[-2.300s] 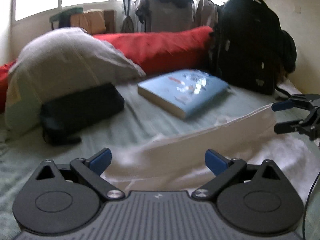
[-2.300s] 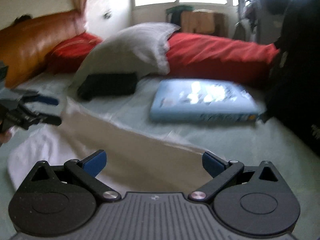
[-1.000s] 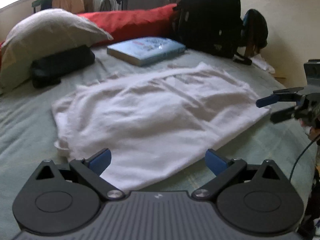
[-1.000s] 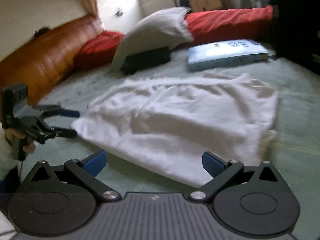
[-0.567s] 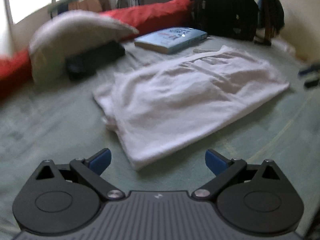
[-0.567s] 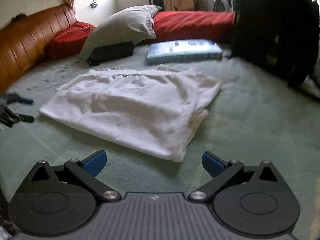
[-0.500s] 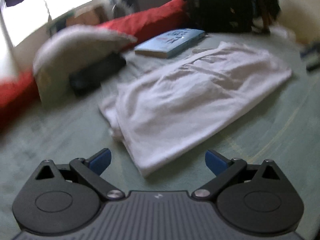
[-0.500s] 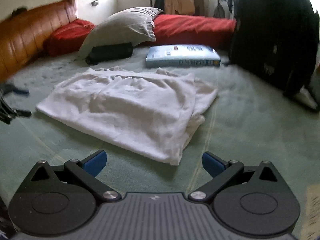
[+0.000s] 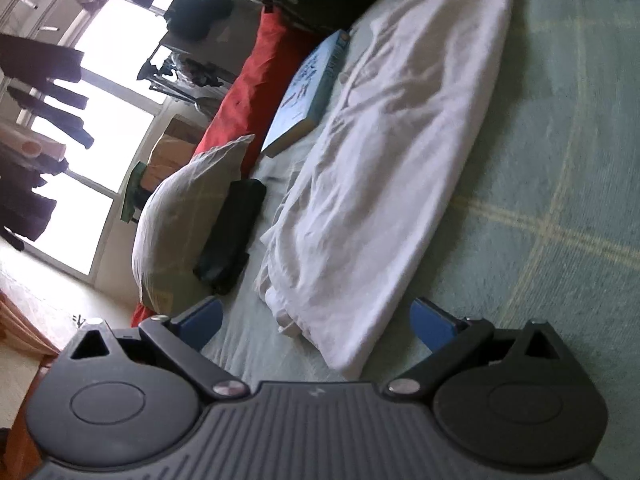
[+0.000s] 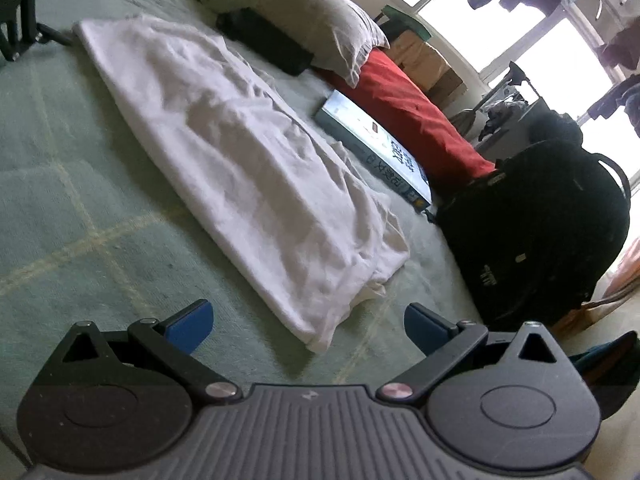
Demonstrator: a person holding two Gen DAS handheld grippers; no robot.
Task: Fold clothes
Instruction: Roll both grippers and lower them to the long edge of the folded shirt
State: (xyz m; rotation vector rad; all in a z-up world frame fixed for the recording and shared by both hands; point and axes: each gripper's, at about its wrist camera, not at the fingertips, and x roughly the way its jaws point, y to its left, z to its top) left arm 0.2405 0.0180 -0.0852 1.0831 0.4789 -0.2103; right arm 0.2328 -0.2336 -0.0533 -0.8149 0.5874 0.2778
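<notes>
The left gripper point(image 9: 316, 322) fills the bottom of its tilted view with its blue-padded fingers point(image 9: 202, 316) spread wide and nothing between them. Just beyond the gap lies one narrow end of the white garment point(image 9: 384, 168), a long folded band running from the lower centre up to the upper right of the frame across the pale green bedspread point(image 9: 552, 184). Left of the cloth sit a black pouch point(image 9: 232, 236) and a grey pillow point(image 9: 188, 216), with a blue book point(image 9: 308, 92) and a red bolster point(image 9: 244, 108) above them toward the upper centre. The right gripper point(image 10: 308, 324) likewise stands open and empty at the bottom of its own view, the garment's other narrow end point(image 10: 316, 332) lying just ahead between its pads. From there the cloth stretches to the upper left, where the left tool point(image 10: 16, 4) shows at the frame's corner close to the far end. A black backpack point(image 10: 532, 232) stands at the right, beside the book.
</notes>
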